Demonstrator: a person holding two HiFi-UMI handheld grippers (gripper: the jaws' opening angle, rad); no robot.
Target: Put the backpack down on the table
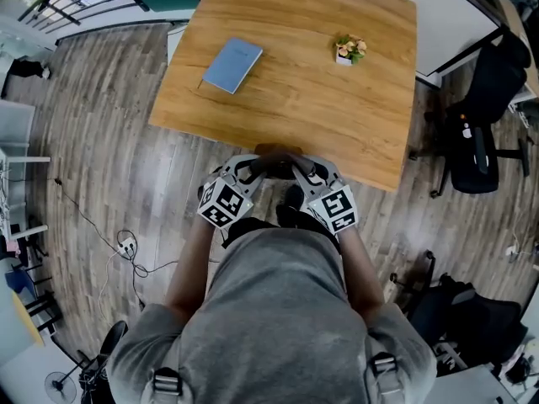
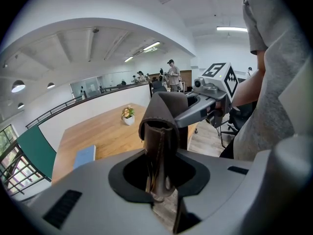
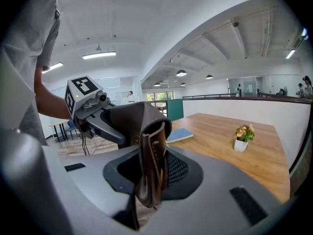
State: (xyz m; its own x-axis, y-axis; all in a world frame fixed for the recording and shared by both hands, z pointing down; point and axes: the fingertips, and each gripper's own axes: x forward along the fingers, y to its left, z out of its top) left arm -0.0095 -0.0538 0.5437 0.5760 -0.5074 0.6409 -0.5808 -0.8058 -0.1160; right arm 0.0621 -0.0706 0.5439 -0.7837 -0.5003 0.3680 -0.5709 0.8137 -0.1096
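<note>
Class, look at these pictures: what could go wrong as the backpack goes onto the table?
1. The left tongs and right tongs pinch only the backpack's brown handle; it might slip free.
2. The potted plant and blue notebook sit on the table; the load could knock them.
3. Set near the table's front edge, it may topple off.

Wooden table (image 1: 295, 99): blue notebook (image 1: 232, 65) L side, sm. potted plant (image 1: 349, 50) R side (well apart).
</note>
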